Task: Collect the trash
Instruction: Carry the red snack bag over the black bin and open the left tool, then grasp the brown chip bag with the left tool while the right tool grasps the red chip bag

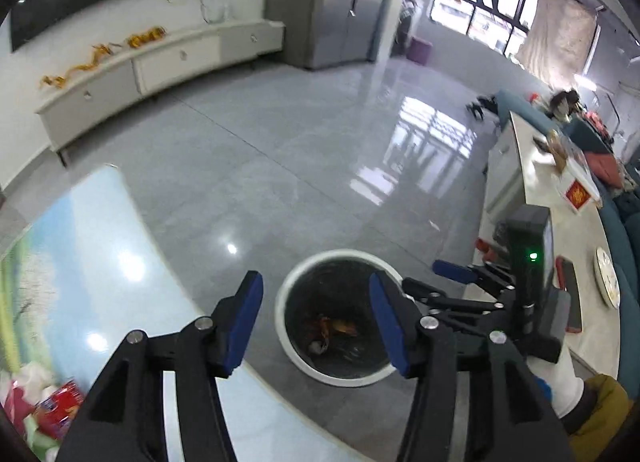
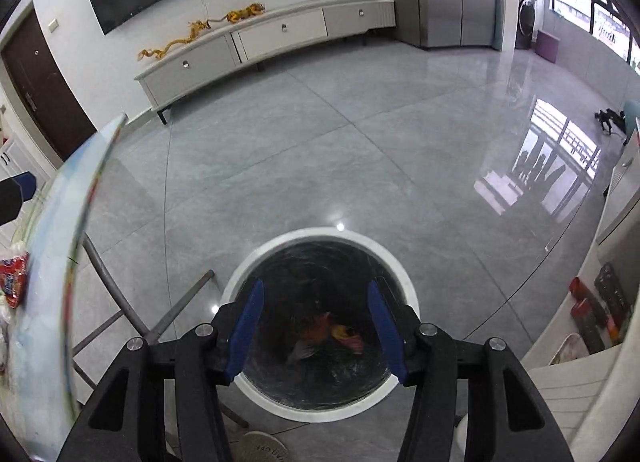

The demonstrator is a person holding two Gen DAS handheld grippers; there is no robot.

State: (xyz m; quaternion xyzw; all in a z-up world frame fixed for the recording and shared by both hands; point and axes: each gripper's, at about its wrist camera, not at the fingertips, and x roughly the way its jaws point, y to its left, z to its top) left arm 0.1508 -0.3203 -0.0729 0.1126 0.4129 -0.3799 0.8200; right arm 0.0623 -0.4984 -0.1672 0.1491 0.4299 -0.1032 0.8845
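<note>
Hovering over trash bin (image 2: 320, 408), right tongs (image 2: 316, 332) and left tongs (image 1: 316, 328) spread wide, empty, blurry wrappers (image 2: 328, 336) perhaps inside.

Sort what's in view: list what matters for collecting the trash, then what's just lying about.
For the job:
- trash bin, wrappers already inside
- red wrapper and crumpled litter on the table
- left tongs, open
- right tongs, open

Lying about:
- yellow dragon ornament
- TV cabinet
- white plate

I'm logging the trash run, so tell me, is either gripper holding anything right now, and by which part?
Nothing is held. The left gripper and right gripper are both open and empty above the trash bin.
</note>
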